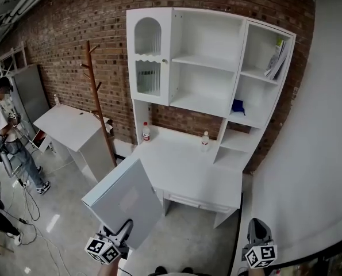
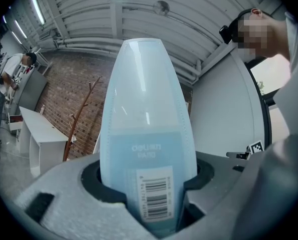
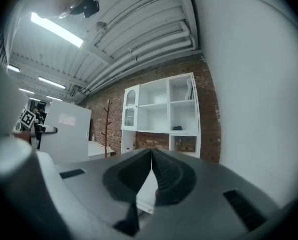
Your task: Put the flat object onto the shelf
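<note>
The flat object [image 1: 127, 203] is a pale blue, thin file case with a barcode label [image 2: 154, 196]. My left gripper [image 1: 120, 234] is shut on its lower edge and holds it upright, low and left in the head view. In the left gripper view the case [image 2: 147, 114] fills the middle between the jaws. The white shelf unit [image 1: 208, 68] stands ahead against the brick wall, apart from both grippers. My right gripper [image 1: 258, 232] is shut and empty, its jaws meeting in the right gripper view [image 3: 151, 156], where the shelf [image 3: 161, 111] shows far off.
Two bottles [image 1: 146, 132] [image 1: 205, 141] stand on the desk top [image 1: 182, 168] under the shelves. A blue item [image 1: 238, 106] and books [image 1: 277, 59] sit in the right compartments. A coat stand [image 1: 96, 85], a slanted white desk [image 1: 73, 128] and a person [image 1: 10, 137] are left. A white wall [image 1: 308, 154] rises right.
</note>
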Available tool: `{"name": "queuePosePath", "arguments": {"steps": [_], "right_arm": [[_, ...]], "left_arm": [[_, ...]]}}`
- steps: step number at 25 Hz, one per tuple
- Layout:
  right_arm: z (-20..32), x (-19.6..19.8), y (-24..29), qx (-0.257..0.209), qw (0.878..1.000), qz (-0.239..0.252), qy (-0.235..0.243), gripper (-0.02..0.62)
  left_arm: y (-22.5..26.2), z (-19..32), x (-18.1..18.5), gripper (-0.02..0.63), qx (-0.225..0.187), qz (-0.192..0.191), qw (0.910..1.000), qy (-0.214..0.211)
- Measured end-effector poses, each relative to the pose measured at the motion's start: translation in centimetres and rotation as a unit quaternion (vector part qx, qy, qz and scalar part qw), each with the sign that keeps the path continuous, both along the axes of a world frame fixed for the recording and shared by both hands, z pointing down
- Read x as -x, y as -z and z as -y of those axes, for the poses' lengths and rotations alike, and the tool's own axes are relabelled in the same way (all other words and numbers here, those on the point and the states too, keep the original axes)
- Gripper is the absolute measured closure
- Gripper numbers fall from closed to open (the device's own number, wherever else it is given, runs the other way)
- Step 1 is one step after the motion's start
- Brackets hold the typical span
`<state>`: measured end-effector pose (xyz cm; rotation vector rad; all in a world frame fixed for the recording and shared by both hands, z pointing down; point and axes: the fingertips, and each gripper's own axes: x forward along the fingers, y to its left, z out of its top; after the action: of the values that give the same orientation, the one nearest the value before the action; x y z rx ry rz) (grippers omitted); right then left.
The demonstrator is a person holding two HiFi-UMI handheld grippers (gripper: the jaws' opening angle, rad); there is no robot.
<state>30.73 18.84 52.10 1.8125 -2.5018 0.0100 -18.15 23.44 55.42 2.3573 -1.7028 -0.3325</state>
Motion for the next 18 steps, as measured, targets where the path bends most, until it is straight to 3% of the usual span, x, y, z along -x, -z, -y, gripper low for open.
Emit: {"name": "queuePosePath", "arguments": {"steps": [18], "right_arm": [[-1.7, 6.8, -0.9, 0.009, 1.000, -0.010, 0.024, 0.568]], "left_arm": [[-1.5, -0.1, 4.3, 0.305, 0.008, 0.002, 0.9997, -0.022]]}}
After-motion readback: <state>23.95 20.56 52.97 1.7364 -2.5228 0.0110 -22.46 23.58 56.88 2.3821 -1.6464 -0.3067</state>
